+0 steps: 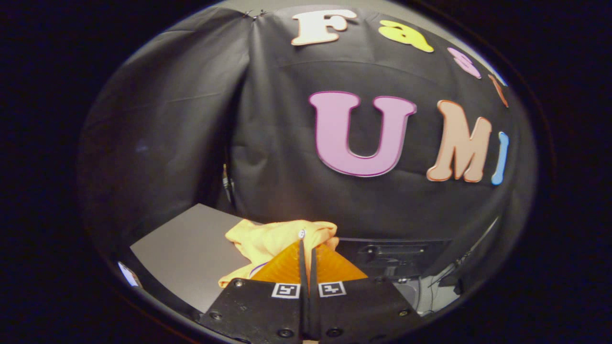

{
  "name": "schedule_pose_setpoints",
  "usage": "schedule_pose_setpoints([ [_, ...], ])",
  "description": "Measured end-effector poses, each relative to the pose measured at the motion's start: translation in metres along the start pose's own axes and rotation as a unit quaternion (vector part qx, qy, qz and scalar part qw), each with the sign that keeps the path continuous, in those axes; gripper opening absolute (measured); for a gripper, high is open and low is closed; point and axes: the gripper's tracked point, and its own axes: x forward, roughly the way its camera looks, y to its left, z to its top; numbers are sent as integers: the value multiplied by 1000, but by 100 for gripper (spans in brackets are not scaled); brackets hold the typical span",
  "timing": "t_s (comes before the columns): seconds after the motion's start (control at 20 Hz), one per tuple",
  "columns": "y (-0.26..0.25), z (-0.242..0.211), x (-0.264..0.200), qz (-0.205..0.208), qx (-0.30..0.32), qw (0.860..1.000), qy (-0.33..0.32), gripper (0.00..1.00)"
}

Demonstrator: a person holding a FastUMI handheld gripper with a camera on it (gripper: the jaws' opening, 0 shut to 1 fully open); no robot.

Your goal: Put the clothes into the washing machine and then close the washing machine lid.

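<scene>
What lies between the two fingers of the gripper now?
In the gripper view, the gripper is shut on the yellow cloth: a fold of it sits pinched between the fingertips, the rest bunching just ahead above the grey table.

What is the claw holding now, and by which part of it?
The claw is shut on the yellow garment, pinching a bunched fold at its upper edge; the rest hangs over the grey table.

items counted in gripper view: one gripper (pixel 306 241), with two fingers, closed together and pinching one yellow garment (pixel 267 243) between their tips. one grey table surface (pixel 186 253) beneath the garment. one dark machine body (pixel 397 258) beyond the fingers to the right, details too dim to tell. two square marker tags (pixel 286 290) on the gripper's base, one per finger.
</scene>
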Motion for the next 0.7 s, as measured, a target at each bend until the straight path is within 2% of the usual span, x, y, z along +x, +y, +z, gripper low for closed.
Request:
schedule_pose_setpoints([
  [0.3,-98,-28,-8,-98,-7,995,10,0],
  [0.5,-131,-62,1,-112,14,993,31,0],
  [0.7,-159,-90,13,-139,3,989,53,0],
])
